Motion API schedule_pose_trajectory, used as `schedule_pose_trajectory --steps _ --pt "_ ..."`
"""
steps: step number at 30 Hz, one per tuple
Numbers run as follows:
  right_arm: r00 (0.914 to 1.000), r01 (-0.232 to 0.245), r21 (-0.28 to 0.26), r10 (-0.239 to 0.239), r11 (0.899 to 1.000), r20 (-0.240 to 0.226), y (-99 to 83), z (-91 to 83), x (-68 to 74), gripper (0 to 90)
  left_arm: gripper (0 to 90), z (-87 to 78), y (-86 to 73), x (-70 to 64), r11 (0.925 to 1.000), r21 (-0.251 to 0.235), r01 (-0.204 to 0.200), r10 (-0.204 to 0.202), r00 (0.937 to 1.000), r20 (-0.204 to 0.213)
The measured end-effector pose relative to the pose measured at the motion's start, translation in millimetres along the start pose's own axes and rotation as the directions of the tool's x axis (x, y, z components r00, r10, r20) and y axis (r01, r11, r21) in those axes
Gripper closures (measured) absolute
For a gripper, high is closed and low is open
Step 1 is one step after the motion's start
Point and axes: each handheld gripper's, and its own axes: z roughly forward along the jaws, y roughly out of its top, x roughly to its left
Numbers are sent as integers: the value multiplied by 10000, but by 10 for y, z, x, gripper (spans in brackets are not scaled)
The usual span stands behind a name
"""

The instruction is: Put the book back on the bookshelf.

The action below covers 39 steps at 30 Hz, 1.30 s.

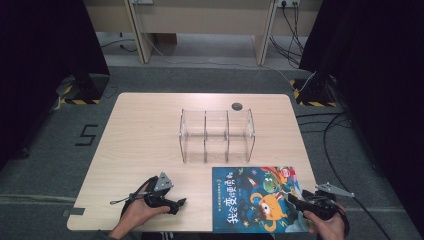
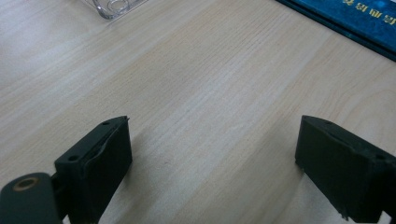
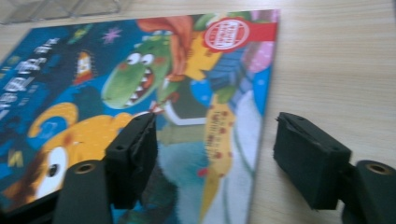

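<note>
The book (image 1: 255,197) had a dark blue cover with bright pictures on it. A green dinosaur with white teeth (image 3: 135,81) was there, next to an orange-yellow creature with a big white eye (image 3: 56,154). Near one corner sat a red round badge (image 3: 227,33) with white marks, too blurry to read. Yellow letters ran along the cover's side. The table (image 1: 145,130) was pale wood with thin light-brown lines. The rack (image 1: 216,136) was see-through, like glass. The left gripper (image 1: 172,202) was black with a grey plate on top. The right gripper (image 1: 300,202) was black too. Yellow-and-black stripes (image 1: 80,101) marked the grey floor.
</note>
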Motion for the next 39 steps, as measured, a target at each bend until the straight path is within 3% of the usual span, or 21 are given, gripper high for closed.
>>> schedule_pose_trajectory --steps 5,6,11,12,23,29,39 --pt "9999 140 -82 -140 9999 6 -4 13 17 306 93 1 4 -4 10000 36 -4 4 10000 5" --pt "9999 -103 -90 102 9999 -98 -9 15 28 291 91 2 5 -8 10000 44 3 -3 10000 0" --pt "9992 -247 -101 244 9996 -321 -15 15 33 288 91 2 4 -9 10000 44 9 -9 10000 -6" --pt "9976 -430 -55 426 9991 -546 -19 25 67 288 90 1 4 -11 10000 49 12 -12 10000 -8" --pt "9877 -269 55 274 9996 -1538 0 183 283 284 86 3 8 -15 10000 85 8 -8 10000 -19" --pt "9853 -23 54 32 10000 -1706 25 268 378 280 86 2 7 -16 10000 85 10 -10 10000 -21" --pt "9779 -207 113 226 9997 -2077 24 339 509 254 94 -24 16 -13 9995 322 -2 0 10000 65"
